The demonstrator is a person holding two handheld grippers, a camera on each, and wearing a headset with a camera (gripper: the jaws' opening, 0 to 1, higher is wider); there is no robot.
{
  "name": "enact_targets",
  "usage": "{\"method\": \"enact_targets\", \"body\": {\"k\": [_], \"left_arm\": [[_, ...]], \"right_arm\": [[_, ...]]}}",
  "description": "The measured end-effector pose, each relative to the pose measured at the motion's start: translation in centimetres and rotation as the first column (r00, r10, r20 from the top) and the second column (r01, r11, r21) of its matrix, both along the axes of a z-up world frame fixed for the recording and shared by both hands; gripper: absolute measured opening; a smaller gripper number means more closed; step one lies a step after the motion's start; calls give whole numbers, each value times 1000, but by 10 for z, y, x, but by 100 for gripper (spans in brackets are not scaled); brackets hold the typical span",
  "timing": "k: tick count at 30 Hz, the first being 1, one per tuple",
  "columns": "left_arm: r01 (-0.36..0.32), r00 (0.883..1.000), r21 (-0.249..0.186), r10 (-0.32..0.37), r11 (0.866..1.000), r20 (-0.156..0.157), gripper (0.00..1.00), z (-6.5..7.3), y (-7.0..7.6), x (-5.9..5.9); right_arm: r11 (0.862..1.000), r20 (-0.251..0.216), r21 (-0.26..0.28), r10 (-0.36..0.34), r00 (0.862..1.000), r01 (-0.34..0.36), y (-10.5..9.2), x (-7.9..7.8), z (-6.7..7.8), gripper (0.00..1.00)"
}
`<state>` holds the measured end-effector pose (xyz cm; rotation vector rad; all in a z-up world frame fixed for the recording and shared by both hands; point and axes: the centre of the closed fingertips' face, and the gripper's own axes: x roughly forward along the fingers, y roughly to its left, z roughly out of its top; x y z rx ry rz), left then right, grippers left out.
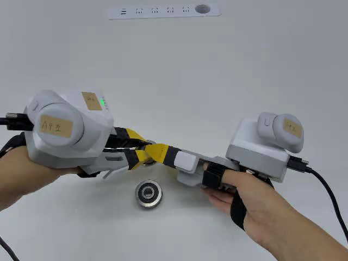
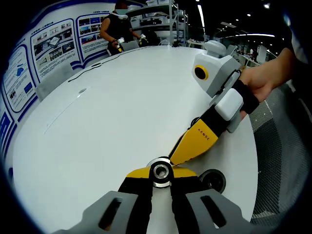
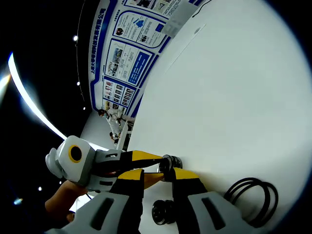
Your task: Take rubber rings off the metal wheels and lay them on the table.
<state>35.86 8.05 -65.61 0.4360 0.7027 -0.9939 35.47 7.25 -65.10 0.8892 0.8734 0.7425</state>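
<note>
Head view: left gripper [image 1: 144, 149] clamps small silver metal wheel [image 2: 161, 172]; right gripper [image 1: 153, 151] at its rim, grip unclear. Black rubber rings [image 3: 251, 195] lie off; second dark-rimmed wheel [image 1: 148, 194] pending.

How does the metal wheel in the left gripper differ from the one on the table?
The clamped metal wheel is held in the left gripper; the loose metal wheel lies flat on the white table. The loose one wears a black rubber rim; the clamped one looks silver. Both are round with dark hubs.

wheel [image 1: 148, 193] on table [image 1: 217, 81] (near side) | rings [image 3: 231, 191] on table | power strip [image 1: 163, 10] at far side
</note>
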Motion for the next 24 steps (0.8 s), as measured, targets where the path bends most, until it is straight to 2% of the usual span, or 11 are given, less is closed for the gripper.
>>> {"method": "enact_targets", "body": {"k": [7, 14, 24], "left_arm": [[0, 1000, 1, 0, 1000, -1, 13, 1, 0, 1], [0, 1000, 2, 0, 1000, 0, 13, 2, 0, 2], [11, 1000, 20, -11, 1000, 0, 13, 2, 0, 2]], "right_arm": [[997, -5, -71, -7, 1000, 7, -6, 3, -14, 4], [997, -10, -73, -8, 1000, 7, -6, 3, -12, 2], [995, 10, -100, 7, 1000, -6, -3, 4, -7, 1]]}}
